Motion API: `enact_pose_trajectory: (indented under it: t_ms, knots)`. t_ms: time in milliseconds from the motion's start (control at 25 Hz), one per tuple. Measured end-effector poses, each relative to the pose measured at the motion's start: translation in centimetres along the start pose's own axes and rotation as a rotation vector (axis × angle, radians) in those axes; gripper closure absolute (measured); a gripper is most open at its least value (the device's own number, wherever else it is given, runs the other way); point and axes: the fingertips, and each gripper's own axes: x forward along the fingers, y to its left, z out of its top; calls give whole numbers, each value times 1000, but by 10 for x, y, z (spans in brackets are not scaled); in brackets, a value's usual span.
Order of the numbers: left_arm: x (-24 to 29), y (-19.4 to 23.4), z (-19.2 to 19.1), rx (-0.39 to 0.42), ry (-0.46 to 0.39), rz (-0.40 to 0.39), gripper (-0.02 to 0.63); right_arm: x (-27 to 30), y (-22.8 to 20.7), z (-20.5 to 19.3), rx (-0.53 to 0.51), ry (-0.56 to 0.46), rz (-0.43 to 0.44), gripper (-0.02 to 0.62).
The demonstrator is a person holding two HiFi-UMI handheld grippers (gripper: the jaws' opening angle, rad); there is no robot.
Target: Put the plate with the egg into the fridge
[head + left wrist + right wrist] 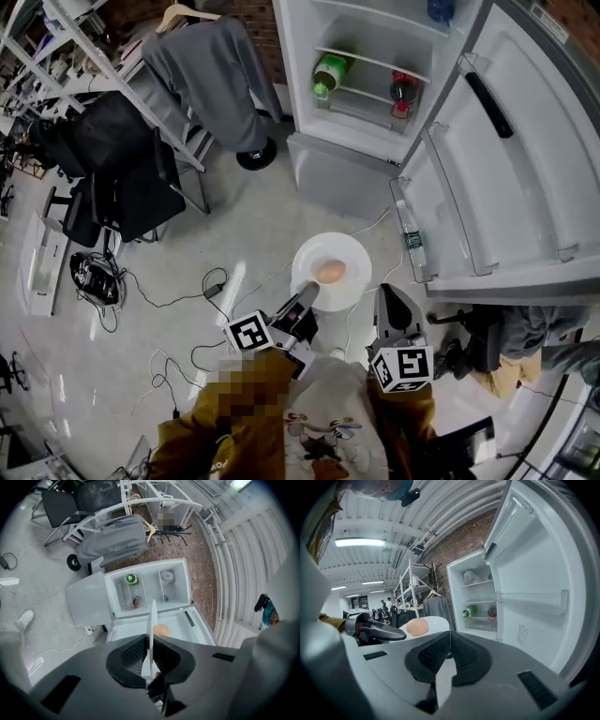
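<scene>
The left gripper (307,295) has its jaws pinched on the near rim of the round white plate (339,247). Its own view shows the rim edge-on between the black ribbed pads. The plate sticks out past that gripper's tips, held up over the pale floor (234,234). The tan egg (329,272) sits near the plate's middle, just ahead of the tips. The right gripper (389,298) is just beside the plate's right edge, and its jaws are pressed together with nothing between them. From its own view the plate and egg lie off to its left. Ahead of both grippers stands the white fridge (309,150), well apart from the plate. A green bottle (328,73) lies on one of its shelves. The fridge's open white door (506,187) hangs out to the right of the right gripper.
</scene>
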Motion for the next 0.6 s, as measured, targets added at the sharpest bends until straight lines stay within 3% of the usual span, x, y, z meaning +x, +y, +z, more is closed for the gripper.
enact_pose_trajectory:
  t_ms: [440,600]
  knots:
    - [73,3,161,-17,48,-3,580,151,-2,55,18,25,-102,589]
    - [93,1,202,-17,66,-24,580,190,-3,69,21,18,-142,589]
